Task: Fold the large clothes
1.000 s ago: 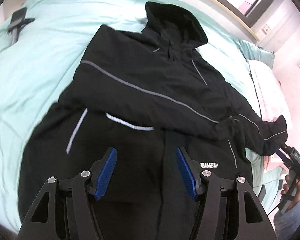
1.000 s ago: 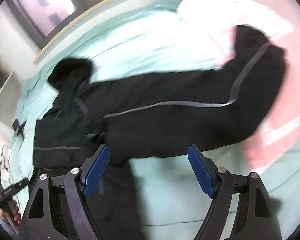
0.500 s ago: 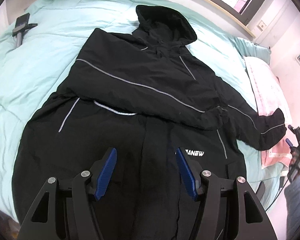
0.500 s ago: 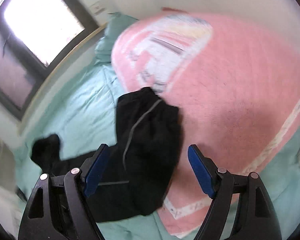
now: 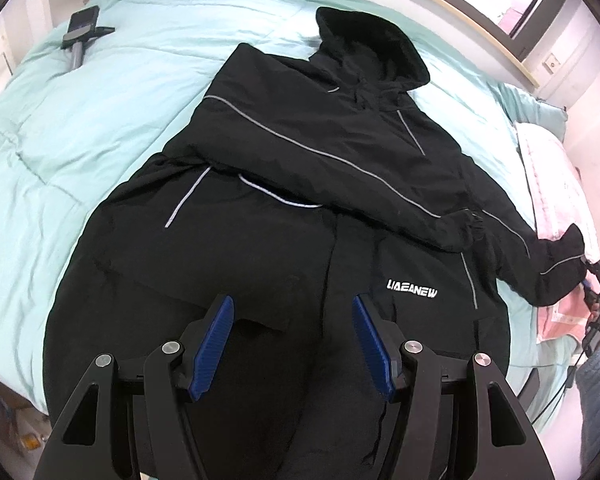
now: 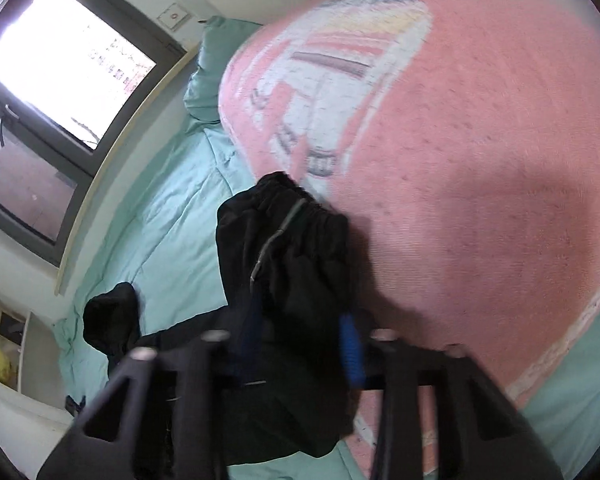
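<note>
Black hooded jacket (image 5: 300, 184) lies flat on mint bed (image 5: 80, 128), hood toward window; one sleeve already folded across chest. Left gripper (image 5: 292, 336) hovers above hem, jaws spread, holding nothing. Right gripper (image 6: 300, 344) at other sleeve's cuff (image 6: 284, 240) on pink pillow (image 6: 480, 160) — jaws narrowed round cloth, likely pinching it for fold inward. Bare bed beside jacket; phone stand (image 5: 80, 36) well apart.

Your left wrist view sits high over the jacket (image 5: 300, 184) hem, facing up the bed (image 5: 100, 120) toward the hood. Right wrist view is close on the cuff (image 6: 288, 248) against the pillow (image 6: 480, 160), blurred. Both share that sleeve and pillow.
</note>
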The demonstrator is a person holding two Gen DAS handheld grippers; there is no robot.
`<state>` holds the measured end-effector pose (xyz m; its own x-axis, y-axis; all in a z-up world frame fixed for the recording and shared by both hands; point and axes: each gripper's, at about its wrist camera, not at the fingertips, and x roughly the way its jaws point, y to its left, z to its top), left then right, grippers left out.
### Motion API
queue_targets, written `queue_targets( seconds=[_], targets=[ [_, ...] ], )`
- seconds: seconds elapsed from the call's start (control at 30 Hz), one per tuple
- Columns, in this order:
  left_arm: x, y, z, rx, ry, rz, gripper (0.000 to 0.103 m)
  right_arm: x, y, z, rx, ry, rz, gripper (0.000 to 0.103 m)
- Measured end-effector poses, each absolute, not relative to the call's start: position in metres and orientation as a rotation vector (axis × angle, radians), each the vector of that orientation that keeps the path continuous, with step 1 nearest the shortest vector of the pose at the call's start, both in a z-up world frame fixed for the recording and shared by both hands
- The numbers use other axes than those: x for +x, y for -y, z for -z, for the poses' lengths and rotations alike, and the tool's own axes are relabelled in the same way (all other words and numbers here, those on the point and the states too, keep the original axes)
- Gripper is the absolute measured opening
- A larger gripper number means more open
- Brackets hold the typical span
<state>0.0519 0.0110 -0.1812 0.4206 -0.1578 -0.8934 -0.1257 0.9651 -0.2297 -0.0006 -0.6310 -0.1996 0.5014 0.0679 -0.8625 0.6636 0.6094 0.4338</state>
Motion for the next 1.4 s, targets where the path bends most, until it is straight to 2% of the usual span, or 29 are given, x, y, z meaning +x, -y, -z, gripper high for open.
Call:
queue_targets(
  seconds=[0.17, 0.43, 0.6, 0.7, 0.8, 0.87, 0.9, 0.93, 0.97, 1.0, 1.23, 1.4],
  targets=[
    [0.052, -0.015, 0.181, -0.285, -1.134, 0.025, 0.063, 0.016, 0.586, 0.169, 0.746, -0.987, 0.305, 0.016],
    [0.056, -0.023, 0.189, -0.298, -1.154, 0.039, 0.063, 0.037, 0.471, 0.138, 0.7, -0.944, 0.006, 0.013],
    [0.054, -0.03, 0.193, -0.325, -1.164, 0.039, 0.063, 0.043, 0.395, 0.16, 0.644, -1.028, -0.121, 0.013],
    [0.052, -0.022, 0.195, -0.39, -1.179, 0.091, 0.063, 0.043, 0.364, 0.189, 0.725, -1.084, -0.15, 0.013],
    [0.053, 0.006, 0.197, -0.258, -1.202, 0.157, 0.063, 0.042, 0.338, 0.212, 0.772, -1.114, -0.167, 0.015],
    [0.053, 0.025, 0.198, -0.172, -1.214, 0.209, 0.063, 0.046, 0.321, 0.225, 0.754, -1.151, -0.171, 0.022],
    [0.054, 0.035, 0.199, -0.144, -1.221, 0.246, 0.063, 0.048, 0.314, 0.232, 0.736, -1.18, -0.165, 0.031],
    [0.056, 0.042, 0.199, -0.132, -1.228, 0.275, 0.063, 0.048, 0.306, 0.24, 0.729, -1.216, -0.174, 0.045],
    [0.059, 0.051, 0.2, -0.125, -1.238, 0.316, 0.063, 0.047, 0.3, 0.246, 0.747, -1.238, -0.199, 0.073],
    [0.062, 0.058, 0.2, -0.126, -1.243, 0.344, 0.063, 0.044, 0.296, 0.245, 0.752, -1.237, -0.21, 0.086],
    [0.112, 0.127, 0.196, -0.095, -1.207, 0.528, 0.063, -0.008, 0.308, 0.174, 0.644, -1.085, -0.201, 0.094],
    [0.161, 0.191, 0.203, -0.142, -1.189, 0.664, 0.063, -0.057, 0.337, 0.145, 0.572, -1.097, -0.119, 0.095]
  ],
)
